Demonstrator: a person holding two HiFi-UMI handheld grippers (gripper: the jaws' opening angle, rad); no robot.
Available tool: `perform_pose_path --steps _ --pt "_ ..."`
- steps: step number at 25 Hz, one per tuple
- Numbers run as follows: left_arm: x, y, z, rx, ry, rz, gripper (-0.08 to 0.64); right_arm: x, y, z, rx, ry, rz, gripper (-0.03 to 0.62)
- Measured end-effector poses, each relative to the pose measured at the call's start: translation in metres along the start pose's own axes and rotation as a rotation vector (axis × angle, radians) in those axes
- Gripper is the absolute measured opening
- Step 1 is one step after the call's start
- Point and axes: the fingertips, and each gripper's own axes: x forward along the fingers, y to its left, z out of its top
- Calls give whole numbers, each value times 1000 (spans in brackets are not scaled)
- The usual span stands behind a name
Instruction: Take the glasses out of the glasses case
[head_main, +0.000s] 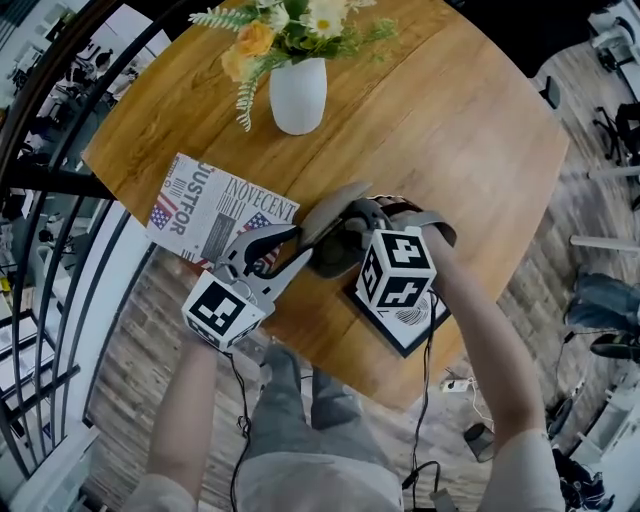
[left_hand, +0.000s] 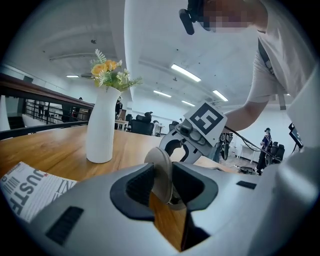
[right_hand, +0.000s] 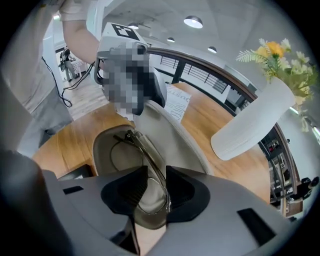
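Left tongs clamped, near level; right tongs angled down, slightly apart.

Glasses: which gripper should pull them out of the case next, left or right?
Right. The right gripper has its jaws either side of the glasses in the open case. The left gripper is busy pinching the lid, holding it up.

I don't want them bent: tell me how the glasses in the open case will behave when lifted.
The glasses look thin-wired, so probably light and apt to bend under a hard squeeze from the right gripper. With only that slim frame between its pads, they may pivot or slip. The left gripper pinches the case lid, so the case should stay put.
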Motion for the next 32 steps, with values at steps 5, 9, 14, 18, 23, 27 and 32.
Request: perform_pose_path --steps 5,9,14,18,23,27,32 --pt "0 3 -1 9 -1 13 127 10 1 1 -65 28 -3 111" --pt "1 1 3 -35 24 30 127 9 1 0 -73 35 -7 86" --pt "0 4 -3 36 33 31 114 -2 6 2 -53 13 5 45" --pt "-2 2 -6 60 49 39 109 -19 5 6 2 -23 -11 32" --pt "-7 6 -7 -10 46 85 92 -43 12 4 27 7 -12 31" --pt "-18 10 2 -22 18 119 98 -69 15 7 81 -1 -34 31" --pt "-26 1 25 37 6 123 98 -109 8 6 114 -5 -130 31"
